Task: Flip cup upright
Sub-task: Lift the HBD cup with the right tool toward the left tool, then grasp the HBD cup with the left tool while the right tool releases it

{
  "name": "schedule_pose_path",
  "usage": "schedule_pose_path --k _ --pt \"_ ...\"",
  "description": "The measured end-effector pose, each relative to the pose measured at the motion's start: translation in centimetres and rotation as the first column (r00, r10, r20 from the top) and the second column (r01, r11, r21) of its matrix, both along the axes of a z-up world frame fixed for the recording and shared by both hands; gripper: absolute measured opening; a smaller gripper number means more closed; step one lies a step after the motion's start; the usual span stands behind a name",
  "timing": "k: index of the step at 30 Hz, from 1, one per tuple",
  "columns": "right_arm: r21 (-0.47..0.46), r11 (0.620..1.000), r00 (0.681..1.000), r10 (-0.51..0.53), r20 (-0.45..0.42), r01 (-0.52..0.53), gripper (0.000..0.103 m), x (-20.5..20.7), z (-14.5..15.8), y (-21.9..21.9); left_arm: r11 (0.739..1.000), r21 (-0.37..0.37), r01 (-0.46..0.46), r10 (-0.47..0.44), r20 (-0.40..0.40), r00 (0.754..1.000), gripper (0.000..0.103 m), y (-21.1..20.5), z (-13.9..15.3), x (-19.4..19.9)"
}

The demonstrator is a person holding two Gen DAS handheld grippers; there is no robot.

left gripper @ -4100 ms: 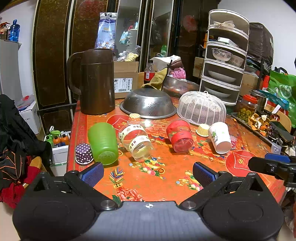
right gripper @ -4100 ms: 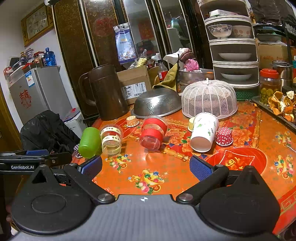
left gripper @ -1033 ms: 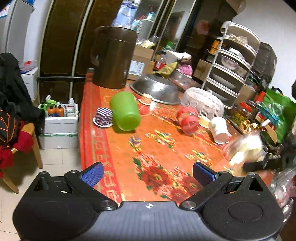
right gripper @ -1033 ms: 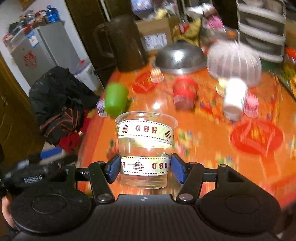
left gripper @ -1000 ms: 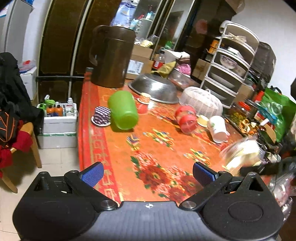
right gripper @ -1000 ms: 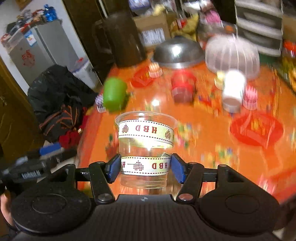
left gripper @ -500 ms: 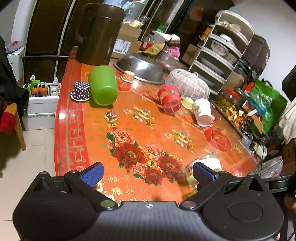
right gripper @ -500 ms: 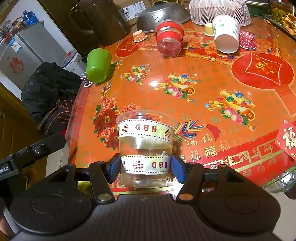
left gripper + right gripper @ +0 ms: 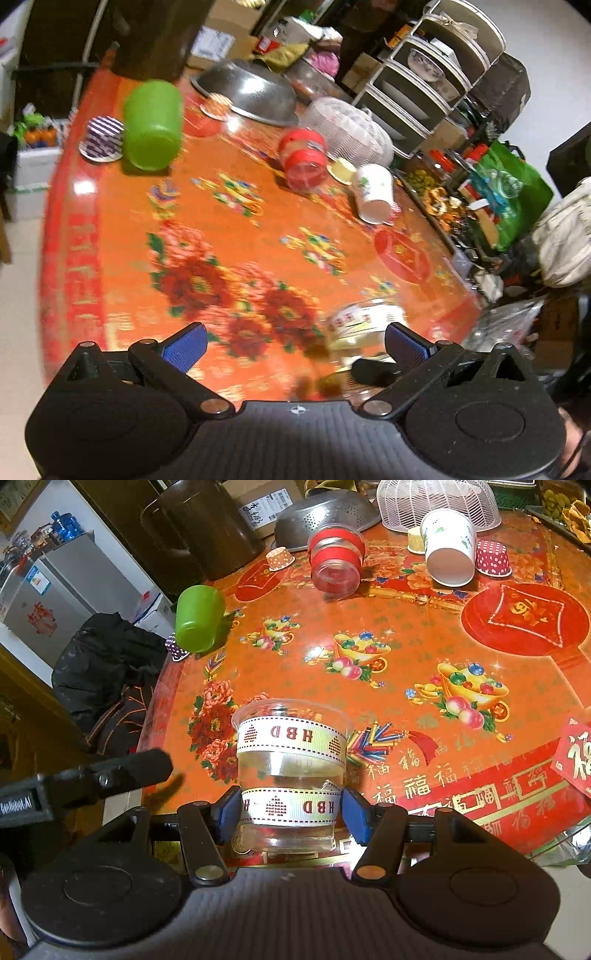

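Observation:
My right gripper (image 9: pixel 290 814) is shut on a clear plastic cup (image 9: pixel 291 768) with white "HBD" ribbon bands. The cup stands upright, mouth up, near the front edge of the orange table (image 9: pixel 406 657); whether its base touches the table I cannot tell. The same cup shows blurred in the left wrist view (image 9: pixel 364 323), just beyond the left gripper's right finger. My left gripper (image 9: pixel 295 343) is open and empty above the table's front edge. A green cup (image 9: pixel 197 618), a red-banded clear cup (image 9: pixel 334 563) and a white paper cup (image 9: pixel 448 552) lie on their sides.
A dark brown jug (image 9: pixel 207 528), a steel colander (image 9: pixel 325 515) and a white mesh food cover (image 9: pixel 439 502) stand at the back. Small cupcake liners (image 9: pixel 493 559) lie among the cups. A tiered dish rack (image 9: pixel 436 74) stands at the back right. The left gripper's finger (image 9: pixel 122 771) reaches in left of the cup.
The right gripper has carried the HBD cup from the middle of the table down to its front edge, still upright. The left gripper has swung closer to the table, its view blurred.

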State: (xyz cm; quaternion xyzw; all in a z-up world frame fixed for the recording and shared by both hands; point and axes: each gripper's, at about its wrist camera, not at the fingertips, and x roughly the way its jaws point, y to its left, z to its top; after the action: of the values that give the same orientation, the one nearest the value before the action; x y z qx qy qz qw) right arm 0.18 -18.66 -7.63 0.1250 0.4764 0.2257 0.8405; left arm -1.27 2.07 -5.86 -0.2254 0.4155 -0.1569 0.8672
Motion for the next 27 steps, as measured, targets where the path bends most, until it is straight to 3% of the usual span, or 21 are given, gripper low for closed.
schedule_pose_path --k 8,15,19,27 --pt "0.065 0.998 1.0 0.015 -0.004 -0.014 0.06 0.0 -0.5 -1.1 0.995 -0.064 0.08 -0.087 -0.115 0.989 0.1 -3.9 -1.1 3.1" --pt "0.118 0.992 0.999 0.032 -0.007 -0.031 0.06 0.1 -1.0 -1.9 0.992 -0.099 0.078 -0.091 -0.139 0.986 0.098 -5.9 -1.2 4.1" --pt "0.138 0.99 0.999 0.043 -0.009 -0.041 0.06 0.2 -1.2 -2.2 0.995 -0.072 0.072 -0.083 -0.162 0.983 0.086 -6.7 -1.4 4.6" --pt "0.16 0.986 0.998 0.056 -0.008 -0.054 0.06 0.3 -1.3 -2.8 0.997 -0.027 0.071 -0.075 -0.178 0.981 0.083 -7.7 -1.4 5.1"
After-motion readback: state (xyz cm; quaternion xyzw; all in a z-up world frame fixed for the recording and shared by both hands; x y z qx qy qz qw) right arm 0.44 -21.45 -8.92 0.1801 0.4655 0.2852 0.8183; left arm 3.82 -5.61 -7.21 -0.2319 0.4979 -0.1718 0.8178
